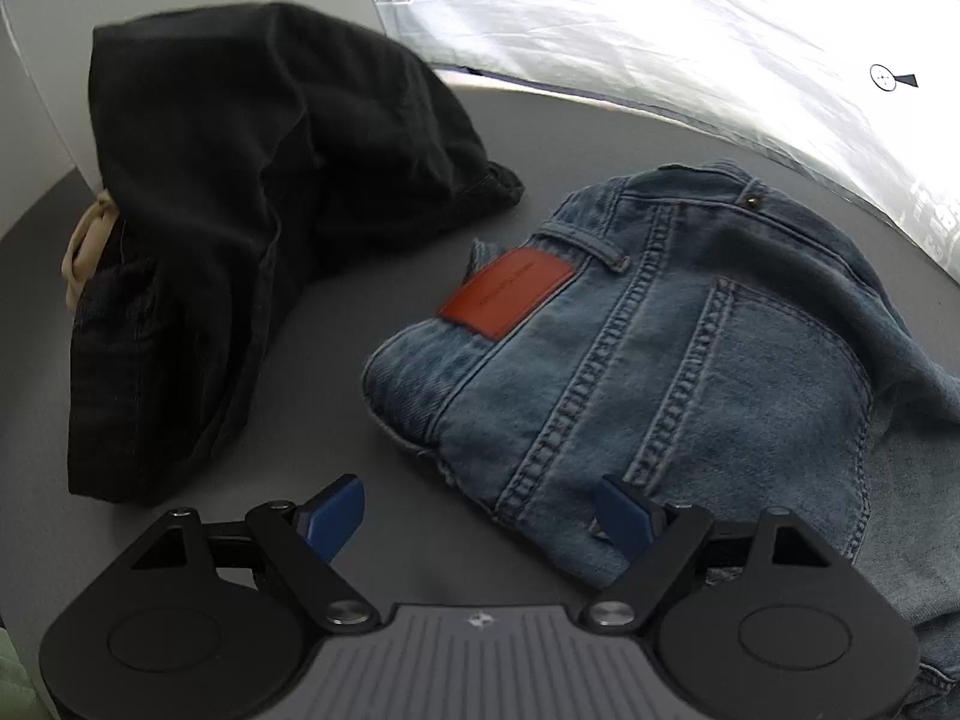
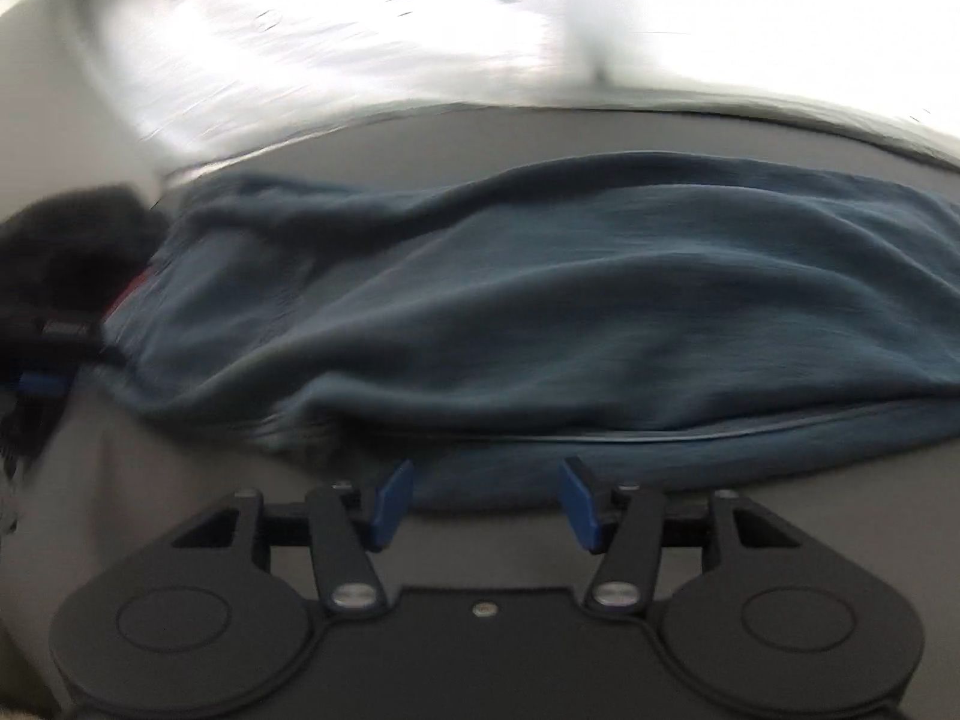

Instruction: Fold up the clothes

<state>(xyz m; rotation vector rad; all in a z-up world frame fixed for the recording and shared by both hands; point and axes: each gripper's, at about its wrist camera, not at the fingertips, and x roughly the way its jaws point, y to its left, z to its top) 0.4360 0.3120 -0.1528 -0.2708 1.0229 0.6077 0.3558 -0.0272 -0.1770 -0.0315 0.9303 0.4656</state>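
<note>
Blue jeans (image 1: 690, 348) lie on the grey table (image 1: 390, 276), waist toward me, with a red-brown leather patch (image 1: 507, 294) on the waistband. My left gripper (image 1: 480, 510) hovers over their near waist corner, jaws wide open and nothing between the blue fingers (image 1: 336, 510). In the right wrist view the jeans (image 2: 540, 300) stretch across the table as a long, blurred blue-grey leg. My right gripper (image 2: 486, 498) stands open just short of their near edge, with nothing gripped.
A heap of black clothing (image 1: 258, 204) lies left of the jeans, with a beige item (image 1: 84, 252) at its far side. White plastic sheeting (image 1: 690, 30) borders the table's far edge. The left gripper (image 2: 42, 384) shows blurred at the left of the right wrist view.
</note>
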